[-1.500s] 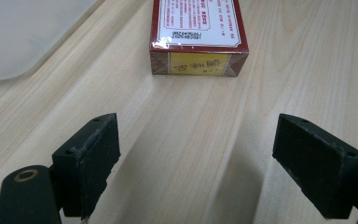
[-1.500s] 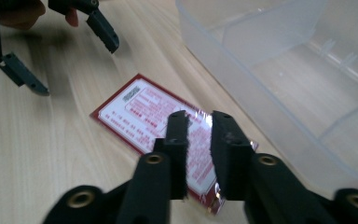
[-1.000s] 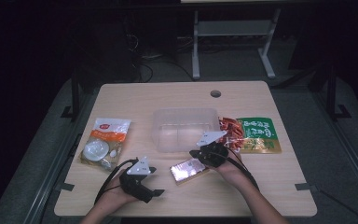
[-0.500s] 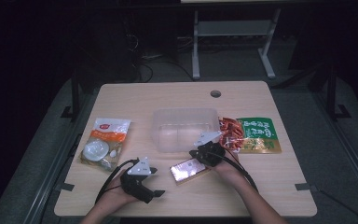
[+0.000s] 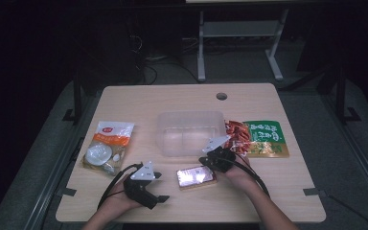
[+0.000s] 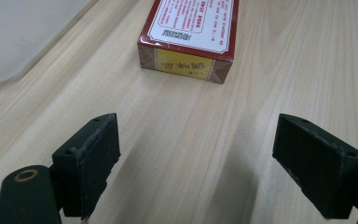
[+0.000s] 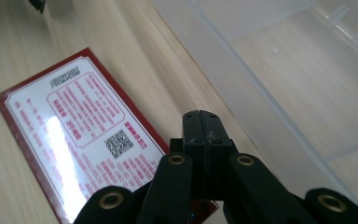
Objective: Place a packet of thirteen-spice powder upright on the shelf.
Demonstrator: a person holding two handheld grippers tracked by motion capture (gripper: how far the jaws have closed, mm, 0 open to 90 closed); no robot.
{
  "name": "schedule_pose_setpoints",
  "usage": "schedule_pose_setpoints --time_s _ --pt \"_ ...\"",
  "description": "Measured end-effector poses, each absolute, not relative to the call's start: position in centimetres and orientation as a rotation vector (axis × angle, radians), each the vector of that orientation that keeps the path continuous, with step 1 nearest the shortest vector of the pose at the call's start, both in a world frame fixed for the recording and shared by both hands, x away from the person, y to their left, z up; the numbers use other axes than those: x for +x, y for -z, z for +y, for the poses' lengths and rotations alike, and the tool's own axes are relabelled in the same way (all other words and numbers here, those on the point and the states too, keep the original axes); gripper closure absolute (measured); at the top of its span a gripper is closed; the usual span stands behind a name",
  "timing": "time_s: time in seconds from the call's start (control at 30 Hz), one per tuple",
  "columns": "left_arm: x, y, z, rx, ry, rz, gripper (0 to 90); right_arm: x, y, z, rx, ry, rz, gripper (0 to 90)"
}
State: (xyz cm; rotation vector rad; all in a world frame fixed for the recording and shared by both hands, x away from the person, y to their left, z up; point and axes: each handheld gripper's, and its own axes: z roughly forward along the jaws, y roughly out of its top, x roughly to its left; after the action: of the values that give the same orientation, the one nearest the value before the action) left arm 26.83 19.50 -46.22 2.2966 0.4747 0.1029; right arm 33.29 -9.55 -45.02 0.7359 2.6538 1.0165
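Note:
A flat red box with a glossy white printed label (image 5: 196,176) lies on the wooden table near the front. In the right gripper view, my right gripper (image 7: 200,125) is shut with its jaws pressed together and nothing between them, its tips over the box (image 7: 74,140) at its corner, beside the clear container. In the high view the right gripper (image 5: 210,163) sits at the box's right end. My left gripper (image 5: 160,187) rests on the table left of the box. It stands open (image 6: 209,168), with bare wood between its jaws and the box's (image 6: 191,32) yellow end face ahead.
A clear plastic container (image 5: 189,132) stands mid-table behind the box. An orange and white snack bag (image 5: 108,146) lies at the left, and a red and green bag (image 5: 256,139) at the right. A round cable hole (image 5: 221,96) sits near the far edge.
My right gripper has shifted slightly toward the box, still shut. The left gripper and the box have stayed where they were.

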Motion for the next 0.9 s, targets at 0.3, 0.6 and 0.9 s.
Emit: schedule_pose_setpoints --time_s 0.3,0.6,0.9 --pt "26.7 46.1 19.4 2.301 -0.103 0.464 14.1 32.7 45.2 -11.2 0.729 -1.018 2.698 89.9" --pt "26.6 46.2 19.4 2.297 -0.094 0.465 14.1 31.7 45.2 -11.5 0.671 -1.009 2.772 89.9" --pt "26.7 46.2 19.3 2.307 -0.105 0.446 14.1 30.9 44.1 -12.1 0.670 -1.055 2.761 82.3"
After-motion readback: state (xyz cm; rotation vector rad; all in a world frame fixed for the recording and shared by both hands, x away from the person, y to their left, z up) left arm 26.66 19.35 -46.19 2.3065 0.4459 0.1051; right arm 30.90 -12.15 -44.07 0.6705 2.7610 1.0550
